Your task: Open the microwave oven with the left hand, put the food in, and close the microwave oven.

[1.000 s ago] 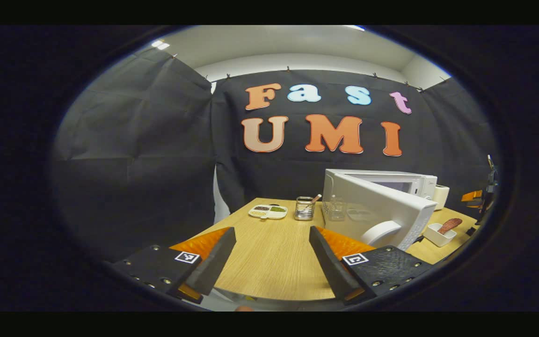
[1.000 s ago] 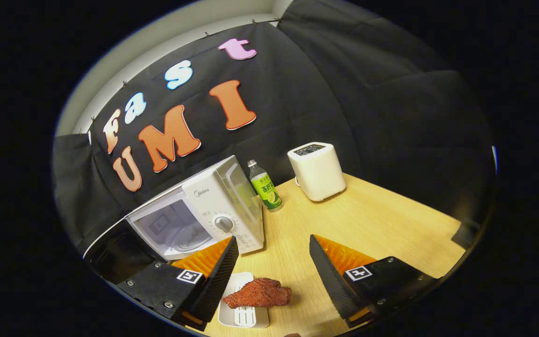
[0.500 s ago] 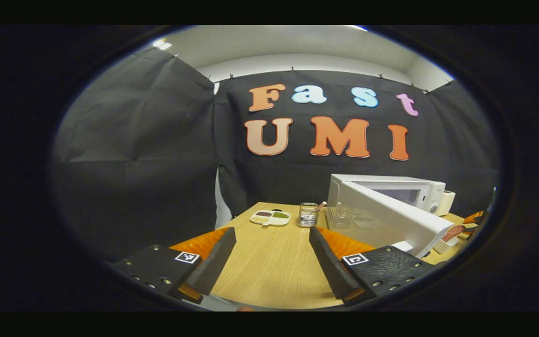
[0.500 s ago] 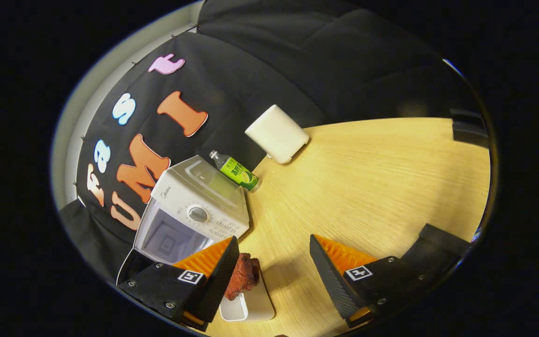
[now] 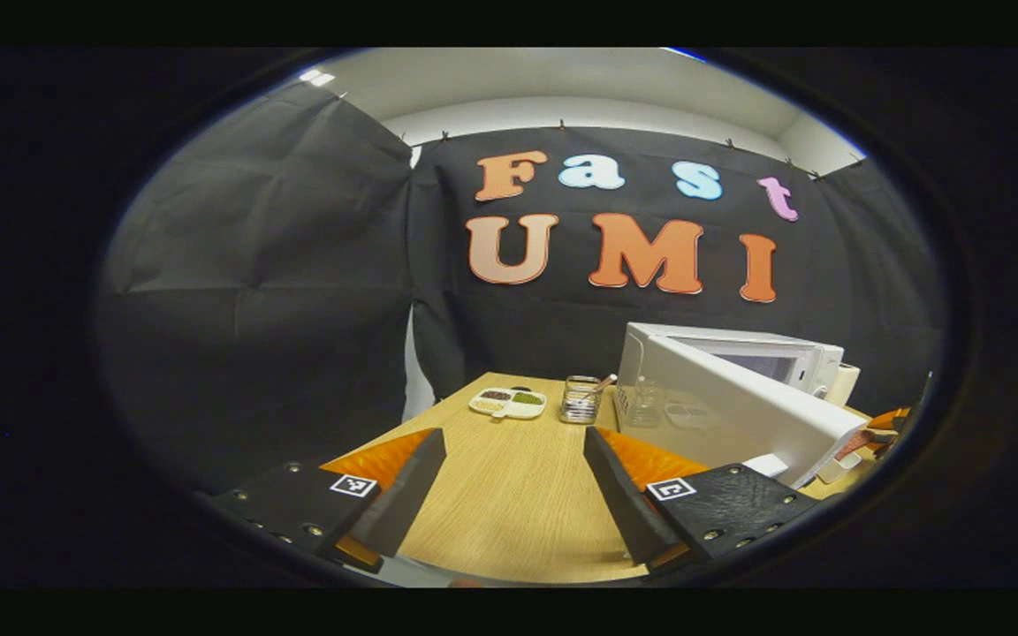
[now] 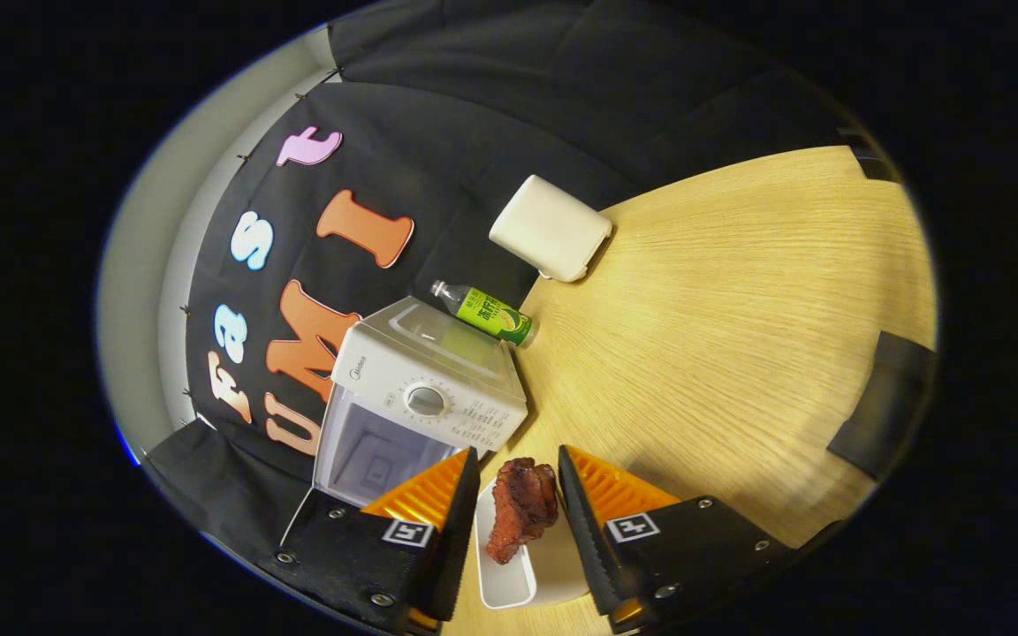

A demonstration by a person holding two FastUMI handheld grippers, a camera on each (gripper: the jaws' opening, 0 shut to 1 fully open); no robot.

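Note:
The white microwave (image 6: 425, 402) stands with its door swung wide, and its bare cavity (image 6: 376, 450) shows in the right gripper view. In the left gripper view the open door (image 5: 739, 415) sticks out toward me. A piece of red-brown meat (image 6: 522, 508) lies in a small white dish (image 6: 500, 574) on the table in front of the microwave. My right gripper (image 6: 518, 468) has narrowed around that dish, one finger against each long side. Far from the microwave, my left gripper (image 5: 513, 450) hangs open over bare table, holding nothing. The dish (image 5: 854, 439) shows small at that view's right edge.
A green-labelled bottle (image 6: 487, 314) and a cream toaster (image 6: 551, 228) stand behind the microwave. A sectioned condiment plate (image 5: 507, 403) and a glass jar (image 5: 580, 399) sit at the table's far left. The wooden table (image 6: 721, 318) is bare to the right.
My right gripper swung round over the dish, and its fingers came in from wide apart to the dish's sides. The left gripper barely moved. The microwave door stays open.

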